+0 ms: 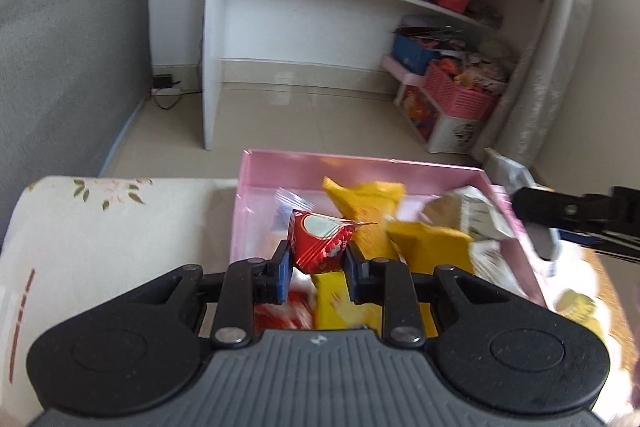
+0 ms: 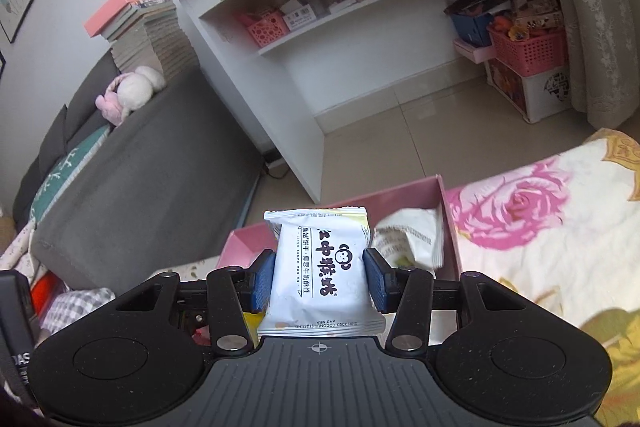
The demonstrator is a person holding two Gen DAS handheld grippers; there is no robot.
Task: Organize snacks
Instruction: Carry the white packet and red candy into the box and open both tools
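My left gripper (image 1: 316, 263) clamps a red packet (image 1: 320, 243) and my right gripper (image 2: 320, 277) a white biscuit pack (image 2: 320, 271), both above the pink box (image 1: 360, 163); several snacks already lie inside it, these two remain.

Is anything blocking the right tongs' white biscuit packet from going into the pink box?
Nothing visible does. The white biscuit packet, clamped in the right tongs, hangs over the open pink box; only loose snack packets lie inside.
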